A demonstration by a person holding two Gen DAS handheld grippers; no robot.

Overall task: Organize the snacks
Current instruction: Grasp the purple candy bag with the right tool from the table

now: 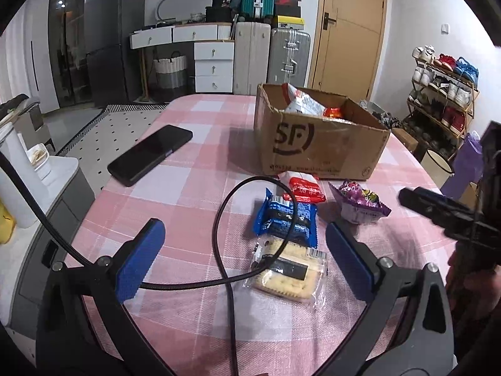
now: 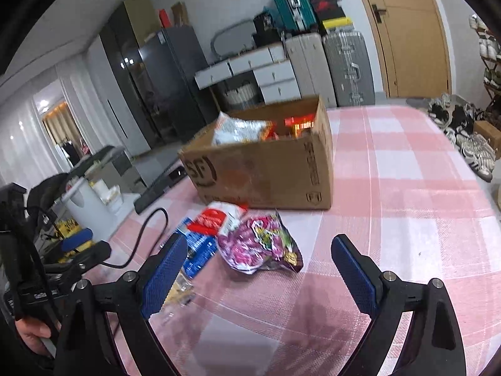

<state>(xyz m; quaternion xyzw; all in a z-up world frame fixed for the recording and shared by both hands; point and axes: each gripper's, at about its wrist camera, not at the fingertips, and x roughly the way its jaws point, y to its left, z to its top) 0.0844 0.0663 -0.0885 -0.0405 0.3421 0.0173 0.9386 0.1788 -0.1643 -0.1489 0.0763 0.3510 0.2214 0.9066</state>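
Both tongs, left (image 1: 244,250) and right (image 2: 258,269), gape empty. The box (image 1: 316,144) reads "SF"; its smaller print and the blurred wrappers (image 2: 260,246) stay illegible.

On the pink checked tablecloth (image 1: 194,206): four snack packets loose — one blue biscuit packet (image 1: 286,219), one clear cracker packet (image 1: 291,271), one red-and-white packet (image 1: 302,185), one purple packet (image 1: 360,202). One cardboard box (image 1: 316,144), holding at least three further packets; exact number hidden by its walls. One black phone (image 1: 150,153). One black cable (image 1: 225,250). Two grippers: left gripper (image 1: 242,250), right gripper (image 2: 258,266).
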